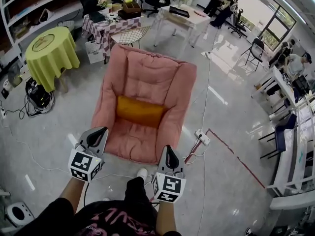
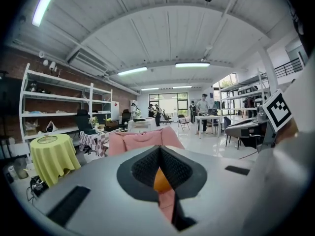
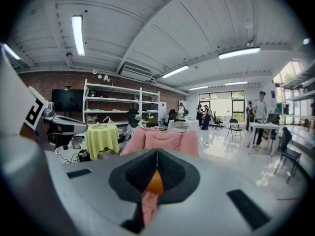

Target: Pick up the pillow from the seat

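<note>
An orange pillow [image 1: 139, 111] lies across the seat of a pink padded floor chair [image 1: 147, 77], against its backrest. My left gripper [image 1: 98, 133] hangs just short of the chair's front left corner, jaws shut and empty. By the front right corner my right gripper [image 1: 171, 154] is likewise shut with nothing in it. Both point toward the chair. In the left gripper view a sliver of the pillow [image 2: 160, 180] shows past the closed jaws, with the chair's back [image 2: 142, 140] above. The right gripper view shows the pillow [image 3: 155, 183] and the chair [image 3: 160, 140] the same way.
A round table with a yellow-green cloth [image 1: 50, 52] stands at the left, with cables and a bag [image 1: 37, 96] by it. A power strip [image 1: 202, 136] and cord lie right of the chair. A wire chair [image 1: 132, 35] and tables stand behind. My shoe [image 1: 142, 172] is near the chair's front edge.
</note>
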### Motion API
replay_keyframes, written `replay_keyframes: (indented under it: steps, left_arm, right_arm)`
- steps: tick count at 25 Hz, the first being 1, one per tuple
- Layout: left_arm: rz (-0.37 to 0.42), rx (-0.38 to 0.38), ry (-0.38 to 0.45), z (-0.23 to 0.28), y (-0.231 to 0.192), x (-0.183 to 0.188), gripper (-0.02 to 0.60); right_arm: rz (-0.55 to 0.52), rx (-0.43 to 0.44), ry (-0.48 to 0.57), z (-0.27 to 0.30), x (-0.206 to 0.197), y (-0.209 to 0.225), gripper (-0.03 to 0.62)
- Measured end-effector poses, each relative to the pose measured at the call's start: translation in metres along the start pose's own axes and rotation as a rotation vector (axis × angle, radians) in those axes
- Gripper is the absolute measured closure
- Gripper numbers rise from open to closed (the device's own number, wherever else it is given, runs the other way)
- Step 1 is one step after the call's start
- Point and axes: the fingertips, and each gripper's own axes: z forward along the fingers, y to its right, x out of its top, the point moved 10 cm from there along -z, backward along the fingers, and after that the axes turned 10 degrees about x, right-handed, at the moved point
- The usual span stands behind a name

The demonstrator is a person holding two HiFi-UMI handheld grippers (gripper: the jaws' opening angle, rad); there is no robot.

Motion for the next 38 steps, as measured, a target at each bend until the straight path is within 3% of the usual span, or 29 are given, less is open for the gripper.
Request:
replay_keyframes:
  steps: [13, 19, 27, 34, 38]
  left_arm:
    - [-0.011, 0.074, -0.05, 0.128, 0.036, 0.038, 0.572]
    - [-0.005, 0.119, -0.05, 0.162, 0.055, 0.052, 0.572]
    - [-0.002, 0.184, -0.053, 0.169, 0.049, 0.062, 0.572]
    - [0.019, 0.147, -0.015, 0.177, 0.048, 0.082, 0.572]
    - [-0.008, 0.129, -0.014, 0.184, 0.038, 0.081, 0.572]
  right_arm:
    - [0.013, 0.093, -0.042, 0.093, 0.029, 0.11, 0.576]
    - [0.004, 0.144, -0.034, 0.124, 0.039, 0.151, 0.574]
    - [0.011, 0.179, -0.036, 0.145, 0.04, 0.166, 0.574]
    - [0.019, 0.172, -0.016, 0.15, 0.053, 0.164, 0.574]
    - [0.015, 0.151, -0.021, 0.154, 0.056, 0.16, 0.574]
